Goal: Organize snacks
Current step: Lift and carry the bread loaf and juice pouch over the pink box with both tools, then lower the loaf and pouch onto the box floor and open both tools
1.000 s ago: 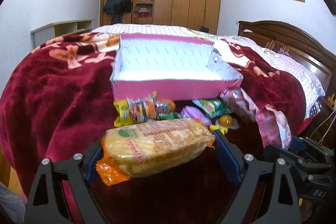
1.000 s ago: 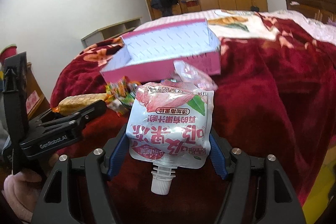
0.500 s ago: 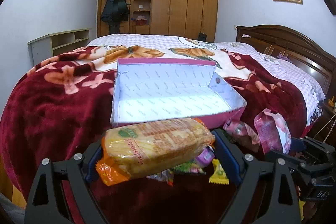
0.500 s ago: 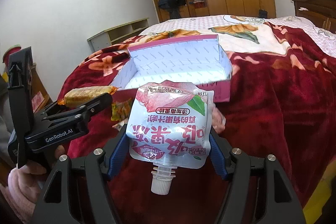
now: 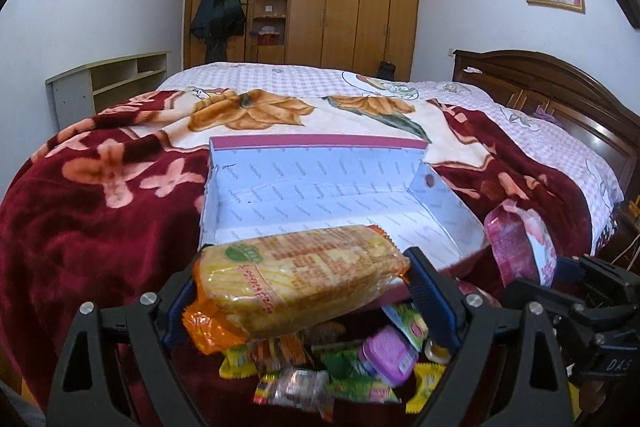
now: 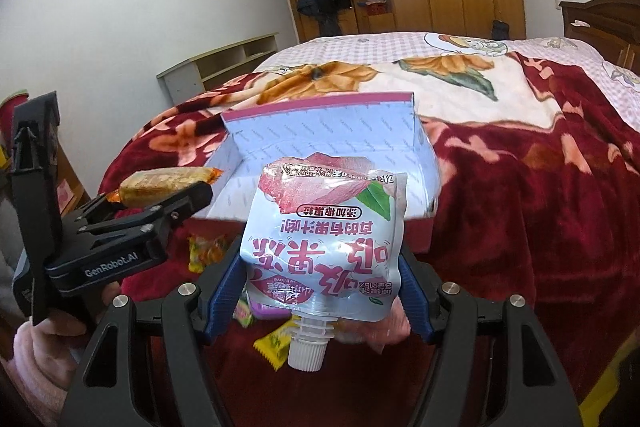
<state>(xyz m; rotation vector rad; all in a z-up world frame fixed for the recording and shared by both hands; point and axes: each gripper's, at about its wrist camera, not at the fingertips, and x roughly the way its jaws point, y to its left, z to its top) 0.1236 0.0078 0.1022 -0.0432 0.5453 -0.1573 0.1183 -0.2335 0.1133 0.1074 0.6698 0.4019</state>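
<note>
- "GenRobot.AI" is read in white letters on the black body of the left gripper [image 6: 168, 203], seen from the right wrist view; the letters "DAS" are made out on the black housing of the right gripper [image 5: 532, 267] at the edge of the left wrist view.
- A cracker pack [image 5: 298, 285], wrapped in clear film with orange crimped ends and a green oval logo, is clamped lengthwise between the blue pads of the left gripper [image 5: 296, 295]; its small orange print is too blurred to be read.
- A white-and-pink jelly drink pouch [image 6: 324, 243], printed with large pink Chinese characters and a green leaf, is gripped by the right gripper [image 6: 320, 287] and is held upside down, its white screw cap [image 6: 306, 351] pointed toward the camera.
- Both snacks are held above the near edge of an open pink box [image 5: 320, 195], whose pale lining is marked with rows of small repeated print and whose inside holds nothing.
- The box is set on a dark red floral blanket [image 5: 100, 211] spread over a bed.
- A heap of loose snacks [image 5: 344, 367] is left on the blanket just in front of the box: yellow and green sweet wrappers and what appears to be a small purple-lidded cup.
- A pink sleeve [image 6: 36, 355] is glimpsed beneath the left gripper.
</note>
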